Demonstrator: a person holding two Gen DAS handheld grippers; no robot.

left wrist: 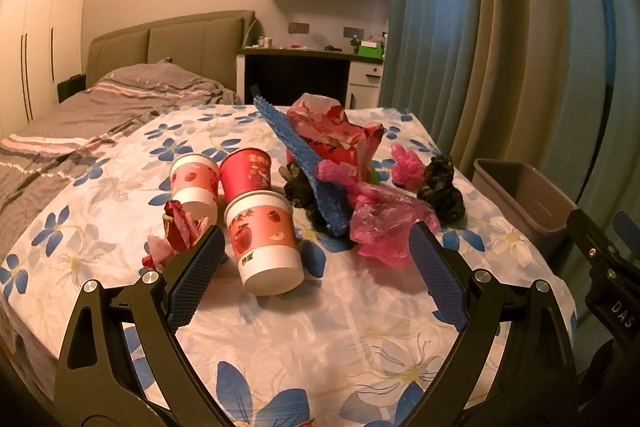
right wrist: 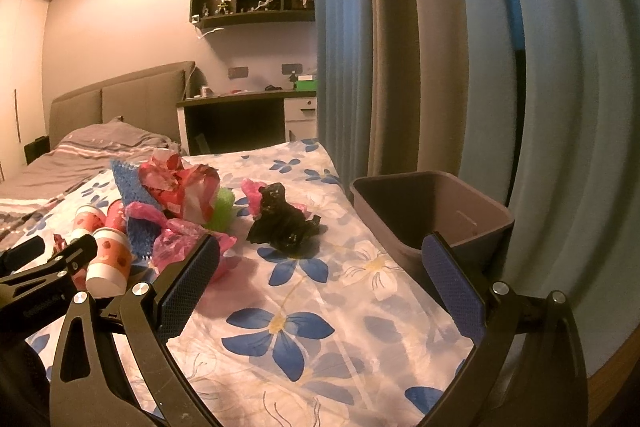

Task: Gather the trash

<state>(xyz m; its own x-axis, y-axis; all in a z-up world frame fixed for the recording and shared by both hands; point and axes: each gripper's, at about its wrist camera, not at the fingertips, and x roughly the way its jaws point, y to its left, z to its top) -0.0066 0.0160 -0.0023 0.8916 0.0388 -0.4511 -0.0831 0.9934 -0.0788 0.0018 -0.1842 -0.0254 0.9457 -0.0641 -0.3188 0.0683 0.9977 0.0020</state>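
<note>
Both grippers are held low over a table (left wrist: pixel 320 327) draped in a blue-flowered cloth, and nothing is gripped by either. The left gripper (left wrist: pixel 316 247) is spread wide, its pads set either side of the nearest paper cup (left wrist: pixel 266 239), which is seen standing upside down and untouched. Two more cups (left wrist: pixel 196 183) are found just behind it, close together. A red crumpled wrapper (left wrist: pixel 180 227) is seen just beside the left finger. Further back, a blue mesh strip (left wrist: pixel 304 163) is propped aslant over a heap of red and pink bags (left wrist: pixel 332 135), and a pink bag (left wrist: pixel 384 227) is spotted near the right finger.

The right gripper (right wrist: pixel 320 259) is likewise splayed open, empty. A black crumpled bag (right wrist: pixel 284 219) is seen ahead of it on the cloth, well apart from the pads. The bin (right wrist: pixel 432 211) is placed at the table's right edge, by the curtain (right wrist: pixel 480 67), just behind the right finger.
</note>
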